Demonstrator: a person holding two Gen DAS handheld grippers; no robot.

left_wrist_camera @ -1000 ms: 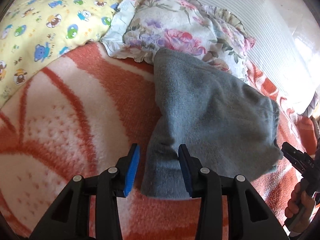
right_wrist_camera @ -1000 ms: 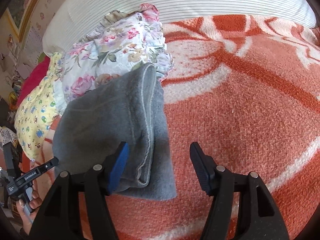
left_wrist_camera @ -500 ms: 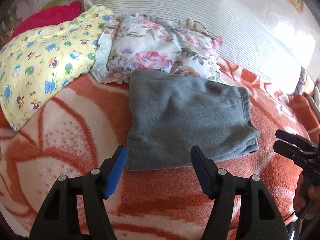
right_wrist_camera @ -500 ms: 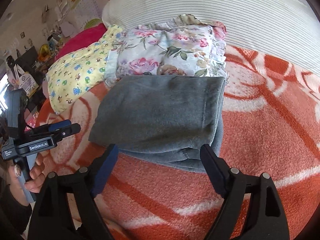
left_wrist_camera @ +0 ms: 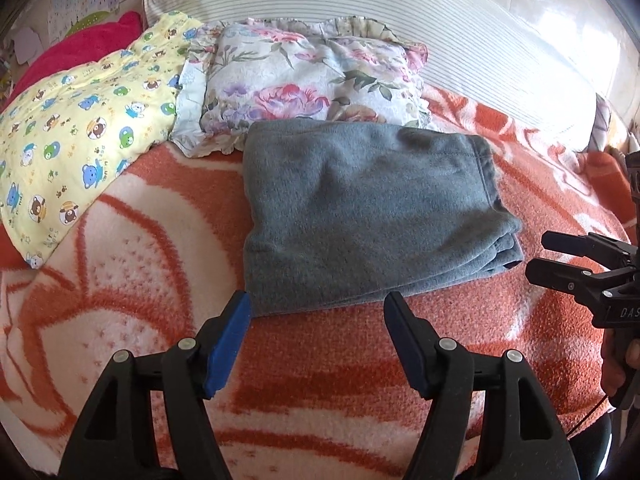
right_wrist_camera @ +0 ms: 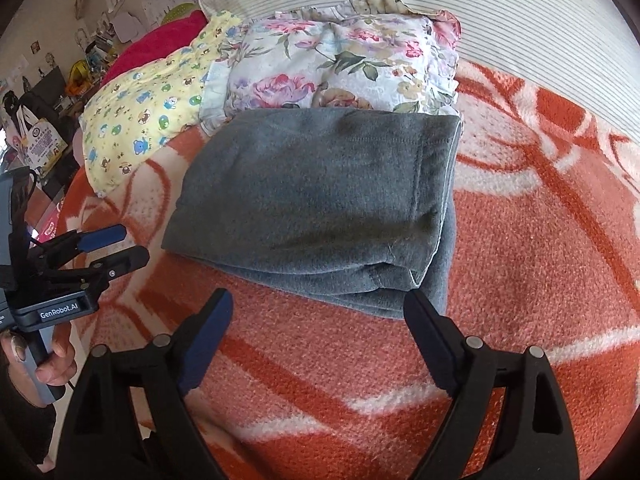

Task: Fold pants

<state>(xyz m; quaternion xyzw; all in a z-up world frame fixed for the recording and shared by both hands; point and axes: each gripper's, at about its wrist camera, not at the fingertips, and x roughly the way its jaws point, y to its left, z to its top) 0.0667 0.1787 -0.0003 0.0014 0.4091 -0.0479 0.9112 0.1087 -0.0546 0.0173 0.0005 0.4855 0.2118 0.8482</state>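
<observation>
Left wrist: folded pants (left_wrist_camera: 360, 212) lie beyond parted fingers (left_wrist_camera: 228, 336).

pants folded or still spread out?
Folded. The grey pants lie as a compact rectangle on the blanket, stacked layers showing along the near edge; both tongs are open and off them.

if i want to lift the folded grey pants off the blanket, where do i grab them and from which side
Probably the near edge, from the front. The grey pants lie folded flat on the orange blanket, with stacked layers showing along that edge. The floral pillow sits against the far edge. The left gripper and the right gripper, both open, already face that edge, so each could pinch one corner.
</observation>
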